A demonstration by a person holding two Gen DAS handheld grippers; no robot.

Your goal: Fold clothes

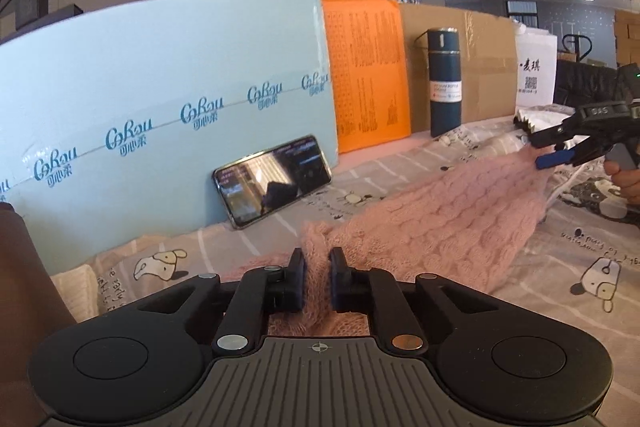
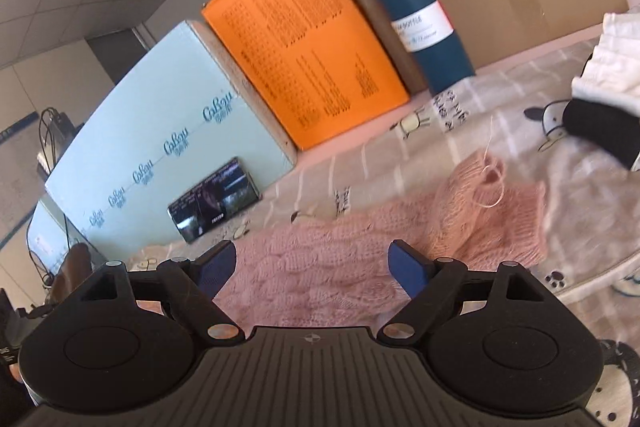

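A pink cable-knit garment lies stretched across the printed bedsheet. My left gripper is shut on a bunched fold at its near end, with the knit pinched between the pads. In the left wrist view my right gripper hovers at the garment's far end, held by a hand. In the right wrist view the right gripper stands open just above the pink knit, its blue pads wide apart and not pressing on it. A loose thread curls from the garment's crumpled end.
A light blue board, an orange envelope and a cardboard box line the back. A phone leans on the board. A teal flask stands upright. White cloth and a black item lie at right.
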